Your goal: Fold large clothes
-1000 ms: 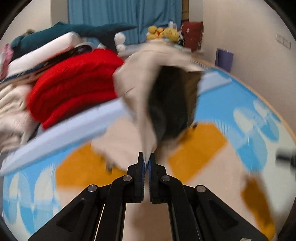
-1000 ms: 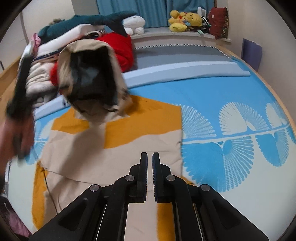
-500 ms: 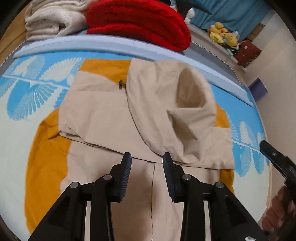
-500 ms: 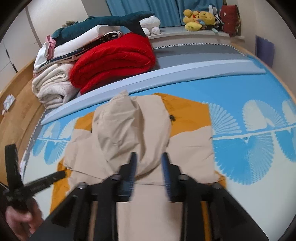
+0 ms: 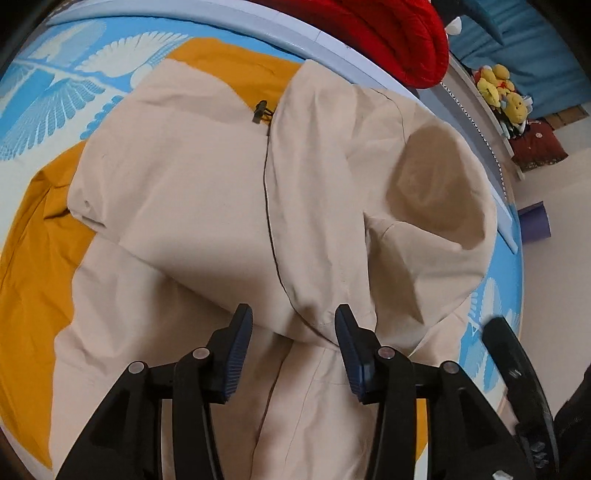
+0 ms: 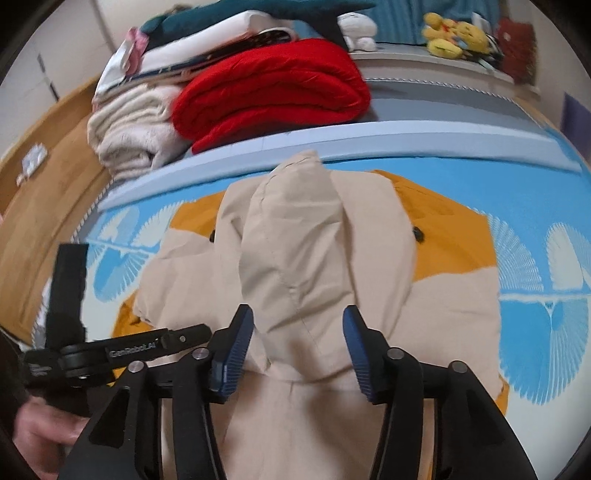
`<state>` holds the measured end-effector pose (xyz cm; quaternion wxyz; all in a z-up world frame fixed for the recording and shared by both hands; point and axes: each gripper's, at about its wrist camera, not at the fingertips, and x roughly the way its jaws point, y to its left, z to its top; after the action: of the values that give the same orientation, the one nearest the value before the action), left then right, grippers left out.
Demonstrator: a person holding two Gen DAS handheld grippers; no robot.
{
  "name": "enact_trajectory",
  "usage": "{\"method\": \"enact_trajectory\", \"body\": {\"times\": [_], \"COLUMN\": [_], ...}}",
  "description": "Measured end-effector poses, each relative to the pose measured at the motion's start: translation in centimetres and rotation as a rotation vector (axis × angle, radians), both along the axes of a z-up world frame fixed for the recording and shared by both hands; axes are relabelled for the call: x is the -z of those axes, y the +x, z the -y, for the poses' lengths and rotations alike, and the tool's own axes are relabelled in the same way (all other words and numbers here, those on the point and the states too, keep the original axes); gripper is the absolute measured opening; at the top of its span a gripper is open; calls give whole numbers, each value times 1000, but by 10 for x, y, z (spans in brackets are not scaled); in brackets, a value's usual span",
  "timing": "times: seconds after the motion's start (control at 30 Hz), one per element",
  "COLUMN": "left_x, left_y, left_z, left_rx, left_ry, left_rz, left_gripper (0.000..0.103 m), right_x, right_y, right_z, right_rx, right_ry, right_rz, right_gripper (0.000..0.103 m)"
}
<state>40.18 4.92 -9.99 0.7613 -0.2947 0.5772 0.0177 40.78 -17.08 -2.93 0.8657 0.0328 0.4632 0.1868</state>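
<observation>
A beige hooded jacket with orange panels is lying spread on a bed's blue fan-patterned cover, its hood folded down flat over the body. Both sets of tongs are hanging above it, pointing steeply down.

The left gripper is standing with its blue-padded fingers apart, having just been opening; the lower edge of the hood is lying beneath the gap, but the pads are pressing on nothing. Ahead of these tongs the hood's opening is gaping like a shallow pocket, showing only shadowed beige lining. A dark toggle on its cord is sitting further ahead and to the left.

The right gripper is likewise spread, its jaws having just been opening, with the hood's seam running away straight ahead between them and no cloth clamped. To its left, a blurred hand is holding the other tool's black frame.

Beyond the jacket, past a pale blue strip, a folded red blanket is resting beside a cream one, under a stack of white and teal bedding that is cut off at the frame's top. Yellow plush toys are sitting on a ledge further back, too soft to make out in detail. The jacket's lower half is hidden behind both tools' black arms, and its sleeves cannot be told apart from the folded body.
</observation>
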Motion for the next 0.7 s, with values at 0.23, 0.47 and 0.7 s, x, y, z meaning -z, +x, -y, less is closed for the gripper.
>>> {"method": "enact_trajectory", "body": {"times": [0.23,0.47,0.7], "left_x": [-7,-17,-42], "left_y": [7,5,3], "left_z": [-11,-33,-38], "left_rx": [10,-63,-94], "left_ry": [36,9,21], "left_rz": [15,52,170], "left_gripper": [43,43,43], "right_x": [32,23,1], "right_y": [22,25,19], "right_z": [-30,-28,43], "right_rx": [-15,5,119], "right_ry": [-156,-35,761], "right_rz": [25,83,58], "right_gripper": [58,3,3]}}
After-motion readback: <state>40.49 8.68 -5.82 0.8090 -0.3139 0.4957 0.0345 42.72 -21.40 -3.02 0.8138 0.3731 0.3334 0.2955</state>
